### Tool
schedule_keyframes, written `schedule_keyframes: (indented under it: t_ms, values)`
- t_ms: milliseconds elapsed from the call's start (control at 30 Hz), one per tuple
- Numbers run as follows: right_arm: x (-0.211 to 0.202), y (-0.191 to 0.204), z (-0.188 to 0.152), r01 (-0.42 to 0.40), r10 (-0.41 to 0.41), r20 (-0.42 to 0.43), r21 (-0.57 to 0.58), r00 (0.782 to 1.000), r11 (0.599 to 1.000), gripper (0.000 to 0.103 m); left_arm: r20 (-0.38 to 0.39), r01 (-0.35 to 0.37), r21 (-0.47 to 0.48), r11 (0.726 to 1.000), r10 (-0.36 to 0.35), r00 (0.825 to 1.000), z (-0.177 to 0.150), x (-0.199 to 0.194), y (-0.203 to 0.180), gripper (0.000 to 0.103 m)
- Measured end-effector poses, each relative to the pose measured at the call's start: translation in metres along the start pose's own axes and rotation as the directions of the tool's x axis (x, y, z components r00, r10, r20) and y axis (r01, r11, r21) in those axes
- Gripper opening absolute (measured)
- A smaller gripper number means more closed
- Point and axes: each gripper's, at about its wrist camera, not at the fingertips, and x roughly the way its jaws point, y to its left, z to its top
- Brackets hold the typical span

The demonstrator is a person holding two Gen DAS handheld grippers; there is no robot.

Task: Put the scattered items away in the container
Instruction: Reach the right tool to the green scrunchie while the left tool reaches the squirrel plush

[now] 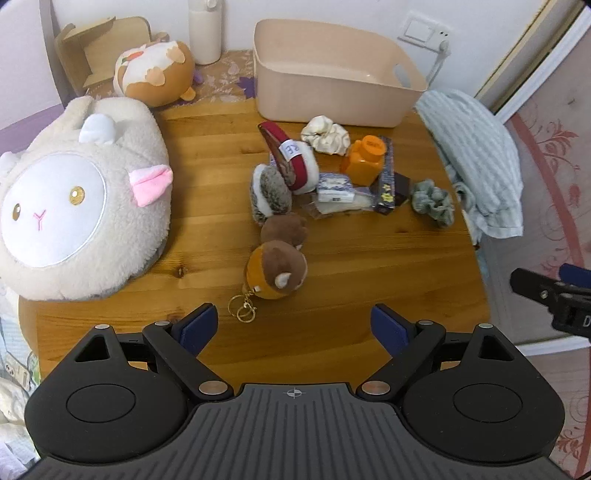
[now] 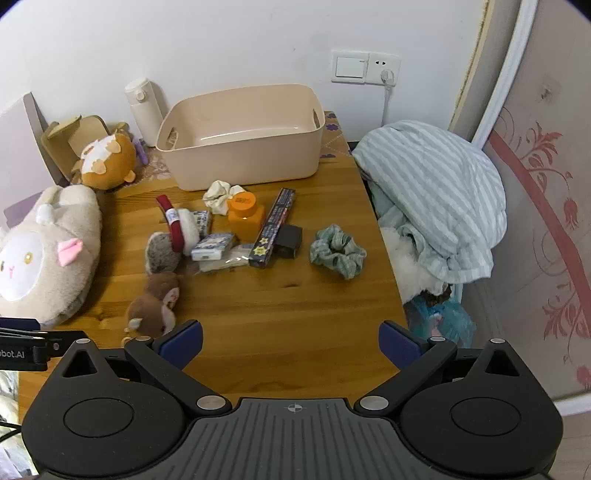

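A beige plastic bin [image 1: 332,96] [image 2: 243,155] stands empty at the back of the wooden table [image 1: 332,280] [image 2: 280,302]. In front of it lie scattered items: a brown plush keychain [image 1: 277,269] [image 2: 155,306], grey and red earmuffs [image 1: 291,166] [image 2: 177,229], a cream scrunchie [image 1: 327,134] [image 2: 219,195], an orange bottle [image 1: 364,160] [image 2: 245,216], tissue packs [image 1: 334,188] [image 2: 214,245], a long dark box [image 2: 275,225] and a green scrunchie [image 1: 434,201] [image 2: 338,251]. My left gripper [image 1: 293,325] is open and empty, just short of the keychain. My right gripper [image 2: 291,341] is open and empty over the table's near edge.
A big sheep plush [image 1: 77,199] [image 2: 40,251] fills the table's left side. A brown-and-white plush [image 1: 153,72] [image 2: 107,160], a cardboard stand [image 1: 92,48] and a white bottle [image 1: 205,29] [image 2: 144,109] stand at the back left. Striped bedding [image 1: 476,158] [image 2: 432,199] lies off the right edge.
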Motion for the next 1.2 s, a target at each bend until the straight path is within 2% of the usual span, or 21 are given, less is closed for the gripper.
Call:
schedule_keyframes:
  t_ms: [133, 333, 533, 833, 1200]
  values:
    - [0.020, -0.008, 0.011, -0.001, 0.001, -0.022, -0.020, 1.000, 1.000, 0.102, -0.013, -0.024, 0.016, 1.000, 0.024, 1.000, 0.009, 0.019, 0.002, 0.091]
    - [0.055, -0.018, 0.022, -0.023, 0.018, -0.059, -0.087, 0.998, 0.996, 0.102, -0.073, -0.048, 0.046, 0.998, 0.051, 0.996, 0.020, 0.057, 0.004, 0.091]
    - [0.090, -0.030, 0.032, -0.052, 0.040, -0.084, -0.148, 0.996, 0.988, 0.100, -0.116, -0.054, 0.035, 0.998, 0.058, 0.992, 0.032, 0.091, 0.004, 0.091]
    - [0.138, -0.046, 0.052, -0.060, 0.034, -0.118, -0.227, 0.992, 0.972, 0.096, -0.122, -0.095, 0.084, 0.992, 0.105, 0.987, 0.056, 0.117, -0.005, 0.091]
    - [0.183, -0.053, 0.074, -0.089, 0.048, -0.148, -0.285, 0.988, 0.954, 0.094, -0.199, -0.101, 0.146, 0.984, 0.129, 0.971, 0.069, 0.152, 0.001, 0.091]
